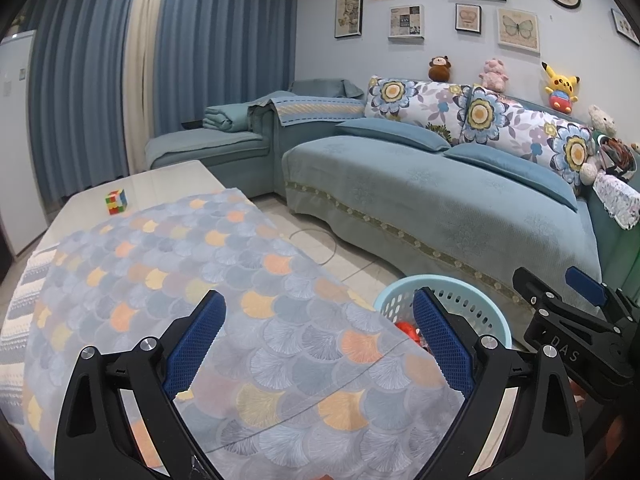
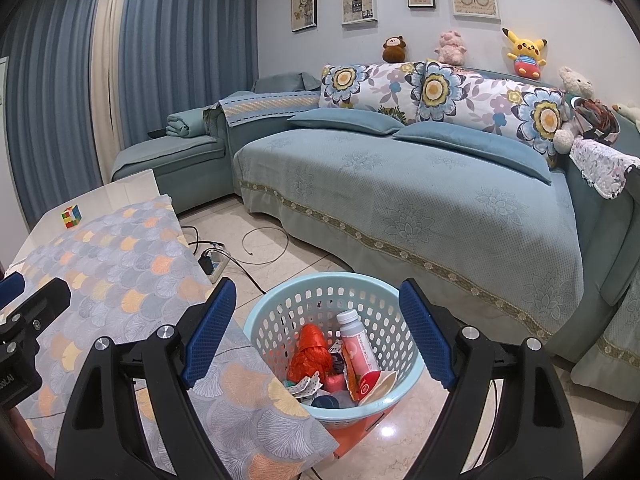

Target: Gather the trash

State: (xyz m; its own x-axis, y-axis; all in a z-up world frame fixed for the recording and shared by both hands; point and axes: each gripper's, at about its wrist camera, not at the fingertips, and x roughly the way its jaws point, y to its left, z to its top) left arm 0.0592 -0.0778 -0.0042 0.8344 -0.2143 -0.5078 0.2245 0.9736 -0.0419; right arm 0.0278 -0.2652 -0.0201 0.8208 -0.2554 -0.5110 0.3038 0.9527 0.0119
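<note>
The right gripper [image 2: 316,332] hangs with jaws wide and empty above a light blue basket [image 2: 404,384] holding a pink bottle [image 2: 358,346], an orange bag [image 2: 310,350] and wrappers, beside a patterned tablecloth [image 2: 132,280]

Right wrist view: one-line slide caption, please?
Open right gripper above light blue basket holding pink bottle and orange bag.

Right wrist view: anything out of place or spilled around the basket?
No spill: the trash sits inside the blue basket, with the pink bottle leaning among wrappers. One stray item: a Rubik's cube on the bare end of the table. A power strip and loose cables lie on the floor beside the table.
</note>
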